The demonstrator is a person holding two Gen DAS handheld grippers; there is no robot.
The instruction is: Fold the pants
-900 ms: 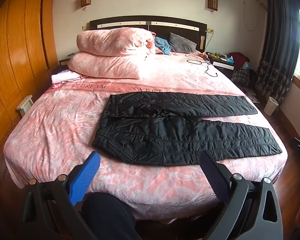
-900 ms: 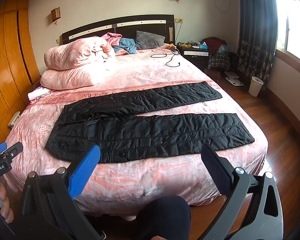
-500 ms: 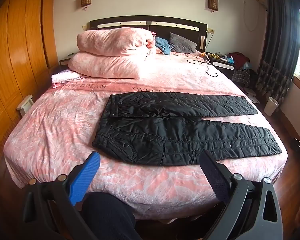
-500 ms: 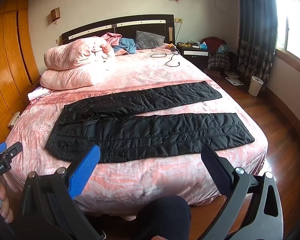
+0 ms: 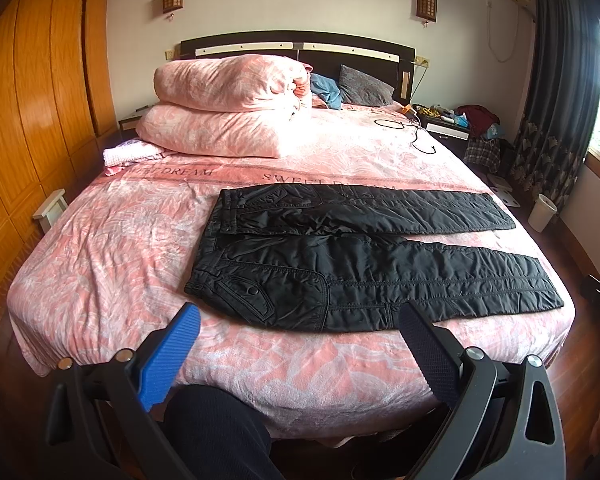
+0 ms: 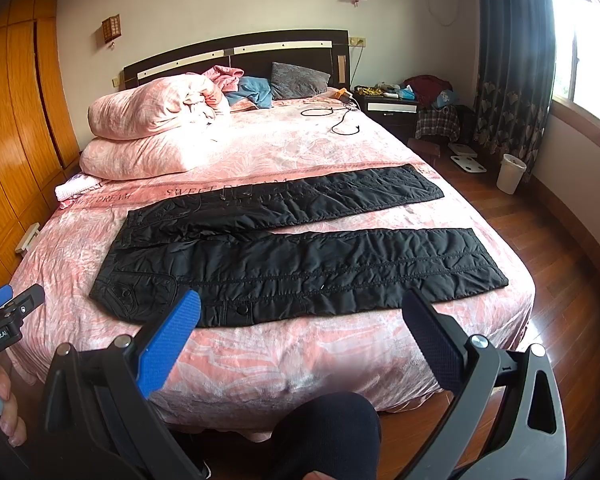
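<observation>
Black quilted pants [image 5: 352, 256] lie flat on the pink bed [image 5: 112, 264], waistband to the left, the two legs spread apart and pointing right. They also show in the right wrist view [image 6: 300, 256]. My left gripper [image 5: 300, 322] is open and empty, held off the bed's near edge, facing the waist end. My right gripper [image 6: 302, 308] is open and empty, also off the near edge, facing the middle of the nearer leg. The left gripper's tip shows at the left edge of the right wrist view [image 6: 8, 308].
A folded pink duvet and pillow [image 5: 224, 120] are stacked at the bed's head. A black cable [image 5: 416, 136] lies on the far right of the bed. A wooden wardrobe [image 5: 32, 120] stands left. A nightstand [image 6: 392, 110], a white bin [image 6: 510, 174] and wood floor lie right.
</observation>
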